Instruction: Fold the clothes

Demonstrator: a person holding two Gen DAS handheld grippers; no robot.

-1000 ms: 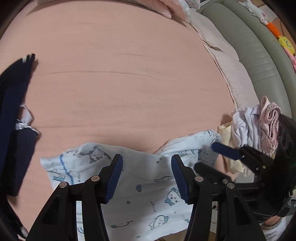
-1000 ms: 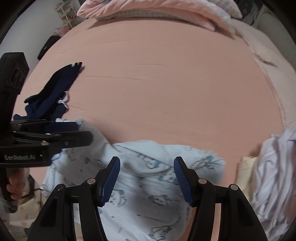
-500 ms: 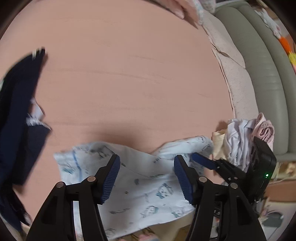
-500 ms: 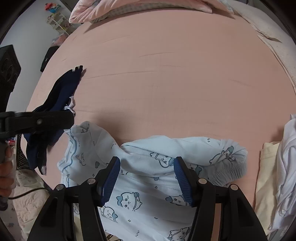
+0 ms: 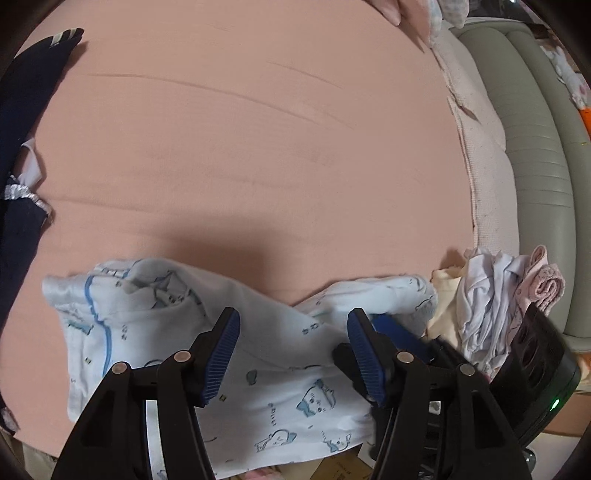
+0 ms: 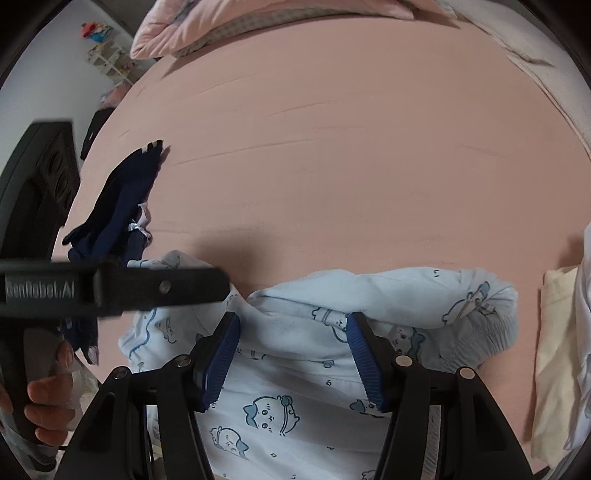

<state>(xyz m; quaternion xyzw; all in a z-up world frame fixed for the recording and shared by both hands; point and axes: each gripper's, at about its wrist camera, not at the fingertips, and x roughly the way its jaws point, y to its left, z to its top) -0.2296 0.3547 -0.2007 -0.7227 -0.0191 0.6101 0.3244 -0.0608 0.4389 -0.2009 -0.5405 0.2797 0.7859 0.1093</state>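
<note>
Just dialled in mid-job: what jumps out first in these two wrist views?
The light blue cartoon-print garment lies rumpled at the near edge of the pink bed sheet, under both grippers. The right gripper hangs over it with its jaws closing and fabric showing between them; the left gripper hangs open above it. A dark navy garment lies to the left, and a heap of pale clothes to the right.

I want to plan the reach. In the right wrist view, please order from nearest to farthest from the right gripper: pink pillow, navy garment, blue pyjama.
1. Blue pyjama: under the right gripper, whose jaws are closing.
2. Navy garment: left, on the sheet.
3. Pink pillow: far end, top.
</note>
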